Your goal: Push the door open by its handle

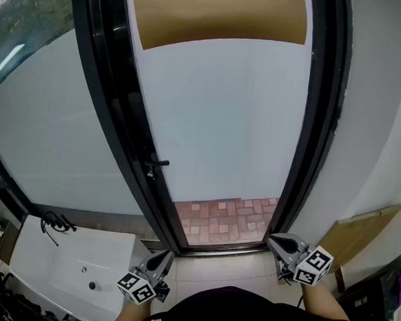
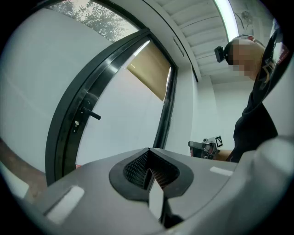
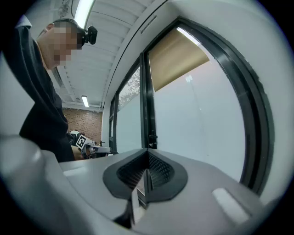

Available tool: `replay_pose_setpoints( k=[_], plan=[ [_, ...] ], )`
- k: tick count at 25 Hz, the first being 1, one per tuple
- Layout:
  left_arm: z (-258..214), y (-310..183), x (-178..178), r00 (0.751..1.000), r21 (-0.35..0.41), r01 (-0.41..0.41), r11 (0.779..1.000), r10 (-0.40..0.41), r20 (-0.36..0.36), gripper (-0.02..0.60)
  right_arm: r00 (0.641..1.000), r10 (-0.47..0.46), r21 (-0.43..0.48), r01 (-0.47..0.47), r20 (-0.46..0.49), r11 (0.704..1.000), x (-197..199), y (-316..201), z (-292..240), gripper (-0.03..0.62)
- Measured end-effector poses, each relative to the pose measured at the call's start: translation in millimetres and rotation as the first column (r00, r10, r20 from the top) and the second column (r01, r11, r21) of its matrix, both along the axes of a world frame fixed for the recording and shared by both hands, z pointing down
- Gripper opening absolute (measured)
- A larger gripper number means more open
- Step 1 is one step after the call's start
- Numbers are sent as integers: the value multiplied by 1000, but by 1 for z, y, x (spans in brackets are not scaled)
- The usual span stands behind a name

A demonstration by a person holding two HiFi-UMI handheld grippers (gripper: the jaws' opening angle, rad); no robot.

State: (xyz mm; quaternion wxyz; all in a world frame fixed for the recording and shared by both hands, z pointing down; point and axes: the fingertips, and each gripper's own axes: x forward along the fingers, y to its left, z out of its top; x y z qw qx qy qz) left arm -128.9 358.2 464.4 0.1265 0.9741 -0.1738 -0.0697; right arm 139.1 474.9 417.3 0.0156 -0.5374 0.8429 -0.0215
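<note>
Both grippers sit level, jaws pressed together on nothing; left gripper (image 1: 166,257) and right gripper (image 1: 274,242) hover near the threshold; the black handle (image 1: 157,163) juts from the frosted door's (image 1: 219,124) left edge, well apart from both.

head view: steeply down at door (image 1: 216,124) | gripper views: low, level, share door

The black-framed, frosted-glass door (image 1: 223,117) stands upright, with a short black handle (image 1: 158,163) on its left edge.
</note>
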Motion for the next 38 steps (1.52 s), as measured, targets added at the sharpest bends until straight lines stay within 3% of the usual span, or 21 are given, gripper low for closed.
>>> replay_pose_setpoints(
  k=[6, 12, 18, 23, 27, 32, 35, 38],
  plan=[
    [-4, 5, 18, 999, 5, 6, 1000, -6, 33, -2, 998, -35, -19, 34, -49, 999, 14, 1, 8, 0],
    [-1, 8, 26, 996, -2, 78, 997, -78, 53, -3, 989, -123, -62, 118, -80, 991, 29, -21, 20, 3],
    [-2, 11, 7, 975, -14, 205, 979, -202, 96, -3, 964, -243, -101, 232, -107, 967, 24, -64, 33, 102],
    [5, -6, -47, 953, -24, 296, 955, -293, 81, -2, 926, -339, -137, 318, -166, 938, -18, -124, 43, 114],
    [3, -73, -110, 929, -16, 370, 929, -369, 28, -2, 886, -385, -162, 354, -257, 921, -71, -222, 41, 113],
    [-17, -155, -163, 949, 66, 307, 949, -310, 50, -2, 842, -340, -216, 271, -418, 938, -123, -338, 13, 119],
    [-33, -191, -183, 961, 79, 269, 960, -273, 43, -2, 791, -328, -235, 237, -517, 943, -145, -386, -11, 156],
    [-28, -220, -195, 954, 64, 295, 953, -298, 26, -3, 724, -352, -259, 242, -594, 935, -162, -426, -19, 168]
  ],
)
